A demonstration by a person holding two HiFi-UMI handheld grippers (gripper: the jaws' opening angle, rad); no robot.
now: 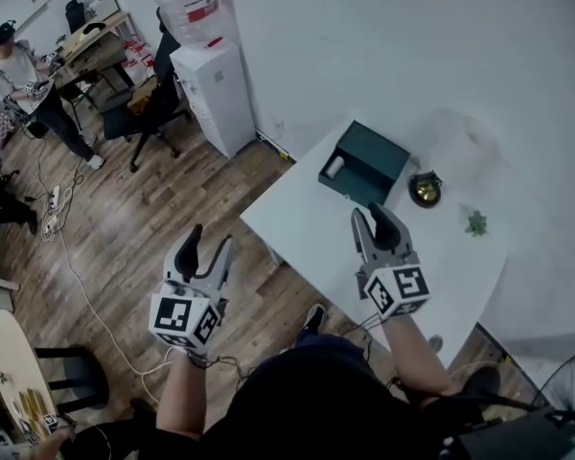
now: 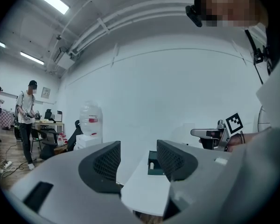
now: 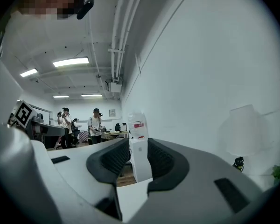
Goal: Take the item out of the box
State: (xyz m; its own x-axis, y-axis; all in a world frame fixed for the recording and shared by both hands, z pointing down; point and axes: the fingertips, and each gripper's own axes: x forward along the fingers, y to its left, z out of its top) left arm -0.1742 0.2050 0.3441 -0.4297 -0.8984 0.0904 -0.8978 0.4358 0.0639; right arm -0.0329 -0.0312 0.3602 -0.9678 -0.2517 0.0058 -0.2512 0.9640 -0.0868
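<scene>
Table: a white rectangular table (image 1: pixel 307 233) lies under the right gripper; the left gripper is off its near-left edge, over the brown wooden floor (image 1: pixel 125 257).
Water cooler: a white box-shaped water cooler (image 1: pixel 216 94) stands against the wall, well ahead of the left gripper and far from both. It is seen far off through the gap of the right gripper's jaws.
Cooler bottle: a clear plastic bottle with a red label (image 1: pixel 194 8) sits upside down on the cooler. How full it is cannot be told.
Left gripper: the grey-and-black left gripper (image 1: pixel 211 240) has its jaws well apart and nothing between them. The table's edge and the box show far off through the gap.
Right gripper: the grey-and-black right gripper (image 1: pixel 371 215) has its jaws partly apart, a narrower gap than the left's, and holds nothing. Its tips point towards the box.
Box: a dark green rectangular box (image 1: pixel 369 161) sits on the table just ahead of the right gripper's tips, not touching them. Its lid is up.
Brass piece: a small round dark object with a brass-coloured centre (image 1: pixel 425 189) rests on the table, ahead and to the right of the right gripper, just beside the box.
Item in the box: a small white cylinder (image 1: pixel 333 167) lies inside the box at its left end, ahead-left of the right gripper and well to the right of the left one.
Green sprig: a small green leafy piece (image 1: pixel 476 223) lies on the table to the right of the right gripper, apart from everything else.
</scene>
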